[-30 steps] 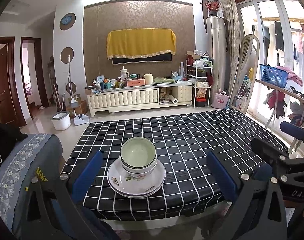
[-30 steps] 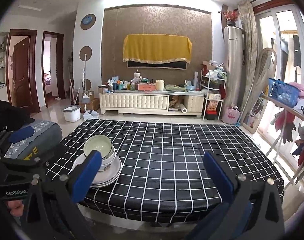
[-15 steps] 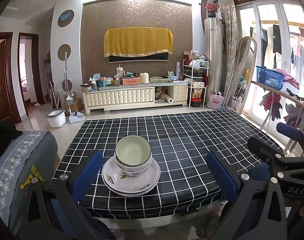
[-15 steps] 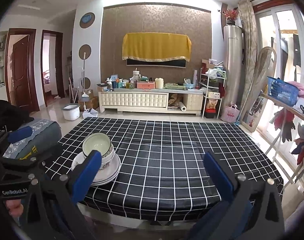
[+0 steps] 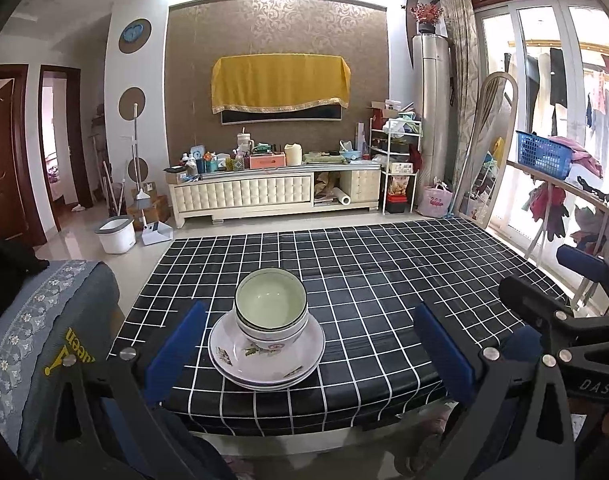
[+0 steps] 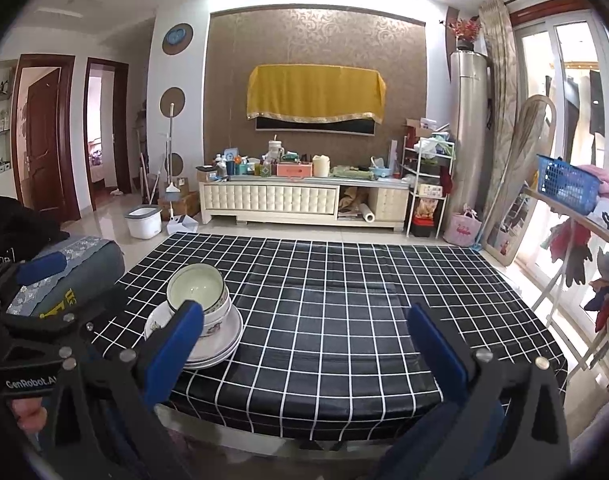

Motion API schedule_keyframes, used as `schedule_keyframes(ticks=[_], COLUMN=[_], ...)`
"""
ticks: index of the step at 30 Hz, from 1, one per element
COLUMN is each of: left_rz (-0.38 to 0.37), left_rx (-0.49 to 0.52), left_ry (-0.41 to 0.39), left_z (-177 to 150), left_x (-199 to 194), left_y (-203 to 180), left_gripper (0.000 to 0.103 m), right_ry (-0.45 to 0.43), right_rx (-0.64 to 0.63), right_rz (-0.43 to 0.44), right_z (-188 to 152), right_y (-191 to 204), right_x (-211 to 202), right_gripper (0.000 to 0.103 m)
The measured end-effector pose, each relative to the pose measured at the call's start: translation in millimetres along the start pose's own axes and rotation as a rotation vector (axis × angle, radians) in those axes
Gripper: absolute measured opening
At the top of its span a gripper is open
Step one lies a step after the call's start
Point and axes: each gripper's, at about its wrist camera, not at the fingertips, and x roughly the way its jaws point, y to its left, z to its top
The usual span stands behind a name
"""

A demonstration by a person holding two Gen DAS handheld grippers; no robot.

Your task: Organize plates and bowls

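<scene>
Stacked pale green bowls (image 5: 270,309) sit on a stack of white flowered plates (image 5: 266,356) near the front left of the black checked table (image 5: 376,280). My left gripper (image 5: 309,354) is open and empty, held back from the table's front edge, with the stack between its blue fingers (image 5: 176,350) in view. My right gripper (image 6: 304,350) is open and empty, to the right of the stack; the bowls (image 6: 197,289) and plates (image 6: 220,340) show at its left finger (image 6: 175,346). The right gripper also shows at the right edge of the left wrist view.
A grey padded seat (image 5: 44,320) stands left of the table. A drying rack with clothes and a blue basket (image 6: 566,180) stands to the right. A TV cabinet (image 5: 272,192) lies beyond the table's far edge.
Both grippers have drawn back and a little lower from the table. The bowls and plates have not moved. Both stay open.
</scene>
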Motion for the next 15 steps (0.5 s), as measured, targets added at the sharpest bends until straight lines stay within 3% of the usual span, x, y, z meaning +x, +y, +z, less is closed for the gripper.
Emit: schedule_keyframes(ticks=[15], left_rz=[-0.003], left_rx=[-0.001], left_ry=[0.014], left_z=[-1.6], left_x=[0.1], left_y=[0.5], left_gripper=[0.103], right_ry=[0.002], right_rx=[0.002], right_rz=[0.004], right_z=[-0.3], right_y=[-0.1], right_x=[0.7], right_gripper=[0.103])
